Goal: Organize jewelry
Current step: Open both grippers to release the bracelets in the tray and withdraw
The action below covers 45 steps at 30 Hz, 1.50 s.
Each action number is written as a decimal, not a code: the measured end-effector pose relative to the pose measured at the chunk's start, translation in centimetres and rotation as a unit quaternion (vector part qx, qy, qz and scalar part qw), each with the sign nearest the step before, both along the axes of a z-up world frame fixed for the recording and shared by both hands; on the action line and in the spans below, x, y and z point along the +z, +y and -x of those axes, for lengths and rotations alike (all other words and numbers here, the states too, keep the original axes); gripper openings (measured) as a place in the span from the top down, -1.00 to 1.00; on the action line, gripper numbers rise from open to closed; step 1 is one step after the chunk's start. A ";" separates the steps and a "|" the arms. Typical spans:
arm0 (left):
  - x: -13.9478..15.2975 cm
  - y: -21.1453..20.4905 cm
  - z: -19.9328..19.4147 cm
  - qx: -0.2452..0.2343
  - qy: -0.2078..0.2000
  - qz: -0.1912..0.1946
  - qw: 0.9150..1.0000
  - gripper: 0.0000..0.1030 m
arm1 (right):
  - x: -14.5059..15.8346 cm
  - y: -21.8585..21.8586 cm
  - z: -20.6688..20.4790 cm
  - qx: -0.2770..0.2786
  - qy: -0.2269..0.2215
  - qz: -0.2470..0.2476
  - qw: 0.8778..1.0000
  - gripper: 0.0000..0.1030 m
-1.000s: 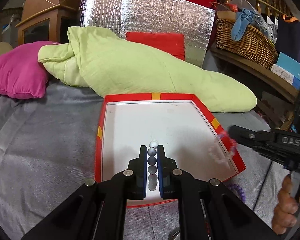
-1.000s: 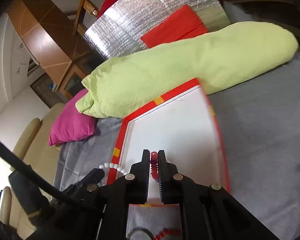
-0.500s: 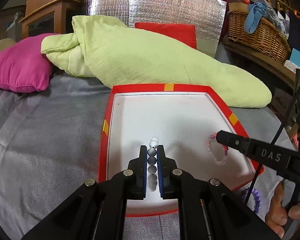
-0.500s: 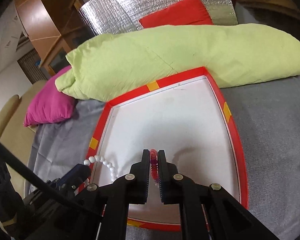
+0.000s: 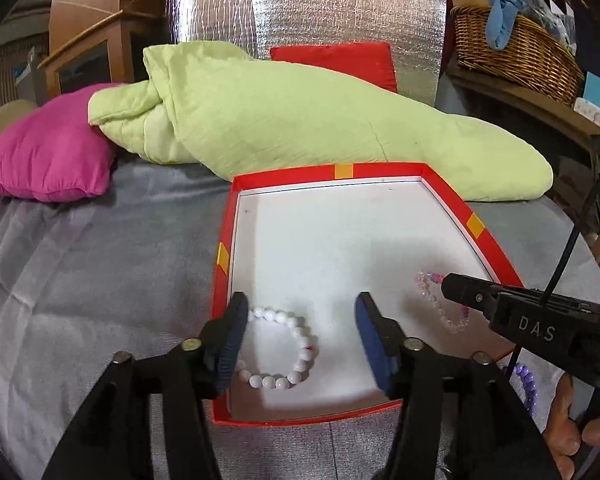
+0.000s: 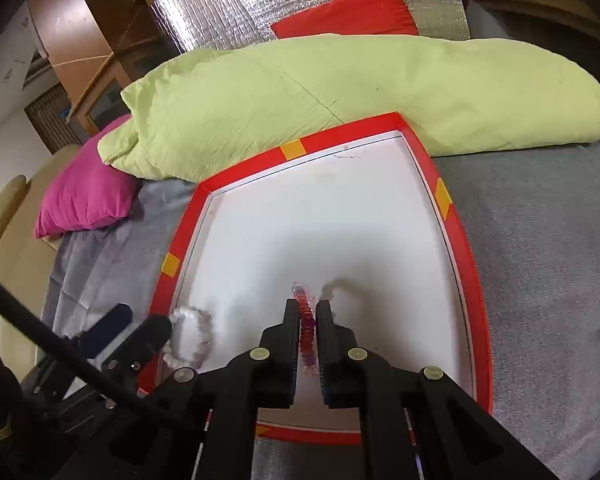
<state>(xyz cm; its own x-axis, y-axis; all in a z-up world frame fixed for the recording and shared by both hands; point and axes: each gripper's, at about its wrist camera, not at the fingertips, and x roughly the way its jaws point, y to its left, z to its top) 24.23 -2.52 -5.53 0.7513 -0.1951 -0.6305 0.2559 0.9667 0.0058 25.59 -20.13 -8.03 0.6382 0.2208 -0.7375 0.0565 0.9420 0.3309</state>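
Left claw (image 5: pixel 300 334) just opened over white bracelet (image 5: pixel 284 348); right claw (image 6: pixel 309 312) clamps pink bracelet (image 6: pixel 306 330)

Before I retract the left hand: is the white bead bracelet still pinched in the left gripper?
No. The left gripper has just been opening, and the white bead bracelet lies loose on the red tray floor between its fingers.

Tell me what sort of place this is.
Probably a room in a home, likely a bed or couch: a grey quilted cover with a green duvet, a pink cushion, and a wicker basket nearby.
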 end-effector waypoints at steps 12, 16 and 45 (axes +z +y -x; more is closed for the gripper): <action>0.0 0.9 0.7 0.023 0.003 -0.027 0.999 -0.30 | 1.9 -0.4 2.2 0.004 -0.015 0.016 1.000 0.06; 0.1 1.0 1.3 0.028 -0.003 -0.038 0.999 -0.32 | 2.7 0.4 3.3 0.020 -0.023 0.041 0.999 0.06; 1.6 2.4 7.4 0.031 -0.043 -0.084 0.995 -0.41 | 5.0 -1.8 10.1 0.004 -0.032 0.048 0.998 0.06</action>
<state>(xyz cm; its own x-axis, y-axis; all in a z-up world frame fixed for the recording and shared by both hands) 16.81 -0.08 -3.88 0.8110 -0.0444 -0.5833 0.1883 0.9639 0.1884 15.51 -21.93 -3.01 0.6828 0.1559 -0.7138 0.0315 0.9698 0.2419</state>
